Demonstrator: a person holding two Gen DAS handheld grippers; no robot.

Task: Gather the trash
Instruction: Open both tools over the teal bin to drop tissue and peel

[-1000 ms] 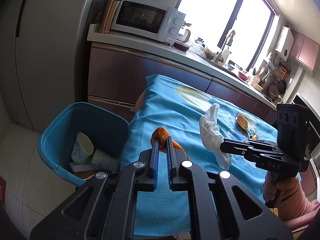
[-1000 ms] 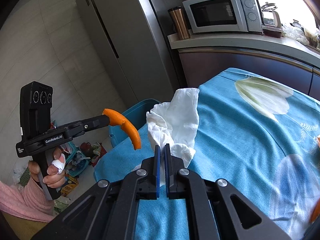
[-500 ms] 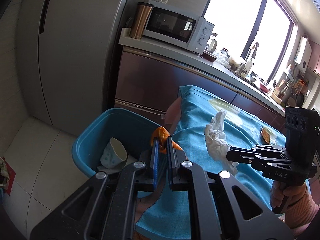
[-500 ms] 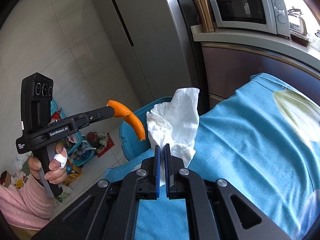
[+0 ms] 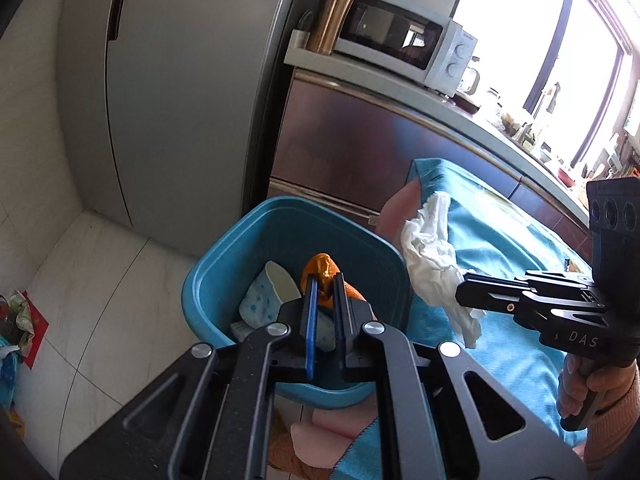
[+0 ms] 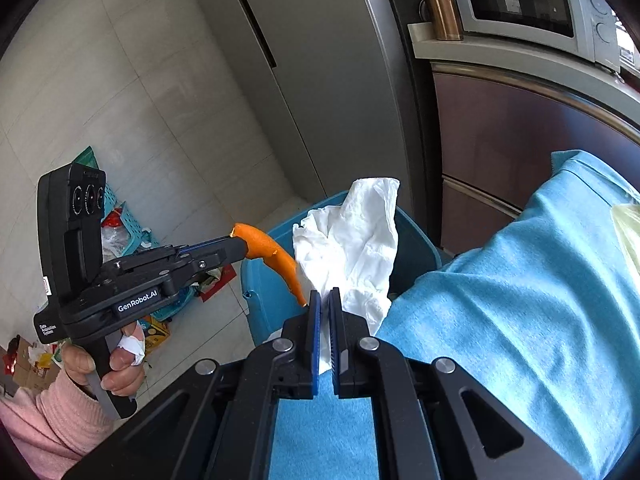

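Note:
My left gripper [image 5: 325, 280] is shut on an orange peel [image 5: 322, 270] and holds it over the blue trash bin [image 5: 224, 272]. The peel also shows in the right wrist view [image 6: 272, 254], hanging from the left gripper [image 6: 240, 244]. My right gripper [image 6: 325, 300] is shut on a crumpled white tissue [image 6: 352, 240], held above the bin's rim [image 6: 416, 240] at the table's end. The tissue [image 5: 432, 256] and the right gripper [image 5: 462, 290] show in the left wrist view too. A paper cup [image 5: 268, 292] lies inside the bin.
The table has a blue cloth [image 6: 520, 300]. Behind stand a grey fridge [image 5: 180, 80], a counter with a microwave [image 5: 400, 48] and a copper tumbler [image 5: 334, 16]. Clutter and a teal basket [image 6: 128, 232] lie on the tiled floor at the left.
Both grippers have moved left off the table toward the bin. The orange peel now hangs over the bin's opening, and the tissue has reached the bin's rim.

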